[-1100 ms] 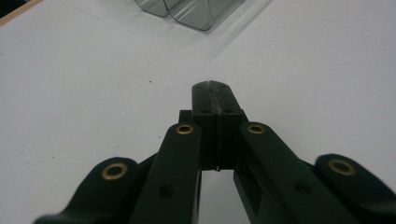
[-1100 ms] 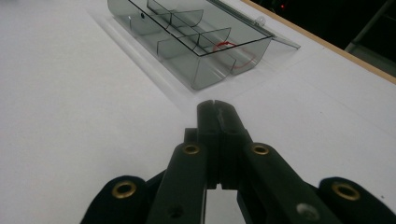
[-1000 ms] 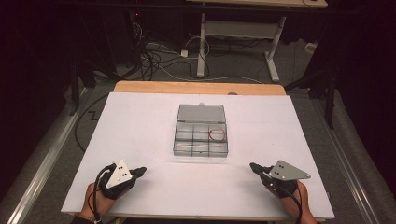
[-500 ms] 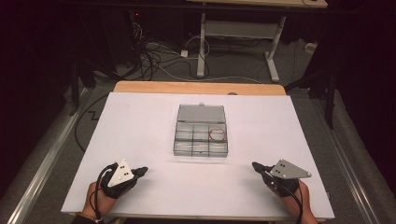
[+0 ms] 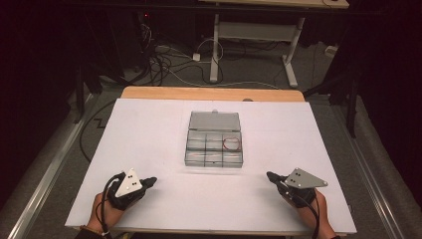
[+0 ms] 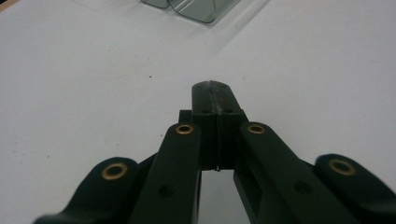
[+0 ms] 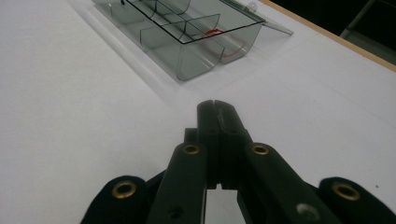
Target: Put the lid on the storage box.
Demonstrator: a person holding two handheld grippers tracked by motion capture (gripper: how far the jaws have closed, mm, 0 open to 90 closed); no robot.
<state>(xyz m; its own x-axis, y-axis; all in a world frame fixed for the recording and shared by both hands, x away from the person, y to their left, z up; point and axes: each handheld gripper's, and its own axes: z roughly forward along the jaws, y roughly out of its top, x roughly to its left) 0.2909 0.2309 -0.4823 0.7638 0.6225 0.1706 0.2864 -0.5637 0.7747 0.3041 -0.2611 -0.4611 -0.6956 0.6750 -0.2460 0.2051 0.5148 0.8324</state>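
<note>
Two claws, L (image 5: 149, 181) & R (image 5: 271, 176), rest on the white desk (image 5: 149, 129), both pressed together, empty. Clear compartment box (image 5: 214, 144) sits mid-desk, lid open, red band (image 5: 232, 144) in its right-hand cell. Looks like start pos; next: open a claw, reach fwd to box.

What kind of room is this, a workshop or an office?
Probably a lab set up for recording handwork: a white-covered table in a dark room, loose cables on the floor behind, and a clear plastic box laid out between two hand-held grippers.
</note>
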